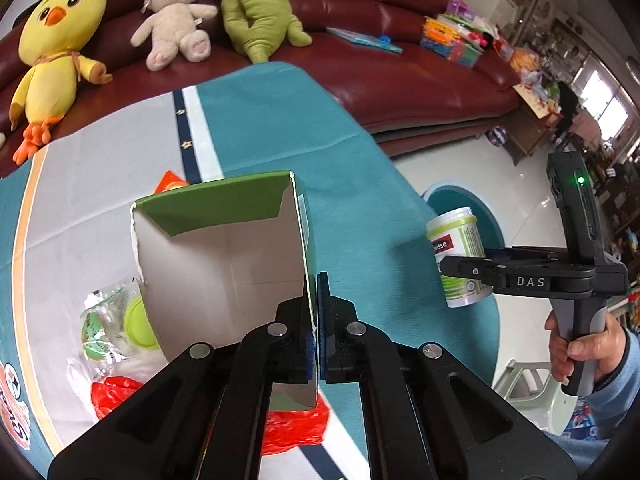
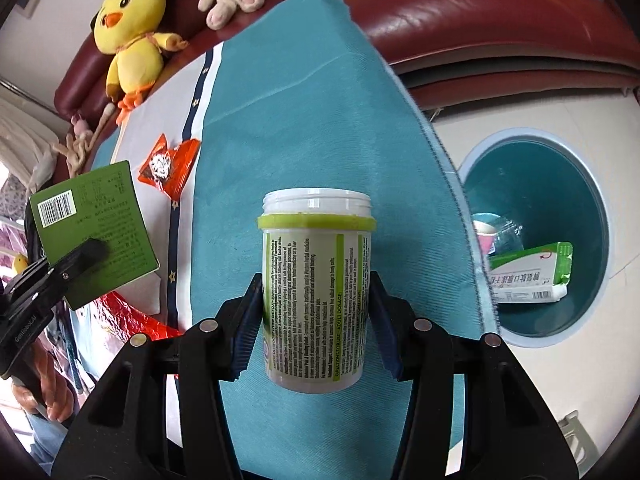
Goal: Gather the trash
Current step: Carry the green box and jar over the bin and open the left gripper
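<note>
My left gripper point(image 1: 318, 344) is shut on the right wall of an open green carton point(image 1: 224, 248), held above the table; the carton also shows in the right wrist view point(image 2: 96, 232). My right gripper point(image 2: 316, 312) is shut on a white supplement bottle point(image 2: 316, 300) with a green label and no lid, held upright above the teal cloth point(image 2: 320, 128). That bottle also shows in the left wrist view point(image 1: 460, 256), over the table's right edge. A white bin with a teal inside point(image 2: 536, 184) stands on the floor to the right, holding a toothpaste box point(image 2: 528, 280) and other trash.
On the table lie an orange wrapper point(image 2: 168, 168), a red plastic bag point(image 1: 296, 428), a clear green-printed wrapper point(image 1: 100, 320) and a green lid point(image 1: 138, 322). A dark red sofa point(image 1: 400, 76) with plush toys point(image 1: 52, 60) stands behind the table.
</note>
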The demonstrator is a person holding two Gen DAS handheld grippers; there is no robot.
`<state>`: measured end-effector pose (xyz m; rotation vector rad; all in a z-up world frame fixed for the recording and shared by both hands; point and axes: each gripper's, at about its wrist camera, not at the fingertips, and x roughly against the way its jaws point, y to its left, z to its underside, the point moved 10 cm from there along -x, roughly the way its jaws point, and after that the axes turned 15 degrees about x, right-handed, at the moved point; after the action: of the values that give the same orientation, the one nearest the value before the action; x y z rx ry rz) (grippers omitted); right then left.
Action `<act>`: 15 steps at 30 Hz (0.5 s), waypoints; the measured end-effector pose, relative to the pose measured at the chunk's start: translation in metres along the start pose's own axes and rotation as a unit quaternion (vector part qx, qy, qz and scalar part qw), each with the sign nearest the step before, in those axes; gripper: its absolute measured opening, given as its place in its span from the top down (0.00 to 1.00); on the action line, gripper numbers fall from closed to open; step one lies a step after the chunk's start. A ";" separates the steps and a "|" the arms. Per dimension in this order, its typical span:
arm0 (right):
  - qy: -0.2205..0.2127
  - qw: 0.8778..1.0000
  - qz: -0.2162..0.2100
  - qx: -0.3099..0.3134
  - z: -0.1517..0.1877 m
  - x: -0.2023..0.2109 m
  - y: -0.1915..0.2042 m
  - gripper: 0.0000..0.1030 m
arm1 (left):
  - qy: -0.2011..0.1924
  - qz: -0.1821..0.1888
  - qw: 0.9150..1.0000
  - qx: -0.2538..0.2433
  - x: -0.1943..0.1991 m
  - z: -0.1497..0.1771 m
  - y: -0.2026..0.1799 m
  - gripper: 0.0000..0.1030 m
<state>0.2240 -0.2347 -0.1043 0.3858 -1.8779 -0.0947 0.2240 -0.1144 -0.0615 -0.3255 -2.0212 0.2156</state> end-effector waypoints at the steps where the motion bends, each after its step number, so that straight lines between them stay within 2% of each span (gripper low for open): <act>1: -0.004 1.000 -0.002 -0.004 0.001 0.004 -0.004 0.53 | 0.001 0.005 1.000 0.000 0.000 0.000 -0.004 0.98; 8: -0.043 0.998 0.000 -0.042 0.002 0.034 -0.040 0.53 | 0.012 0.026 0.999 -0.027 -0.008 -0.002 -0.051 0.98; 15: -0.078 0.992 0.021 -0.097 0.017 0.070 -0.105 0.53 | 0.031 0.041 0.996 -0.072 -0.034 -0.001 -0.118 0.98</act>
<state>0.2111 -0.3574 -0.0734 0.2110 -2.0095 -0.2835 0.2239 -0.2370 -0.0554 -0.5009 -1.9683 0.1085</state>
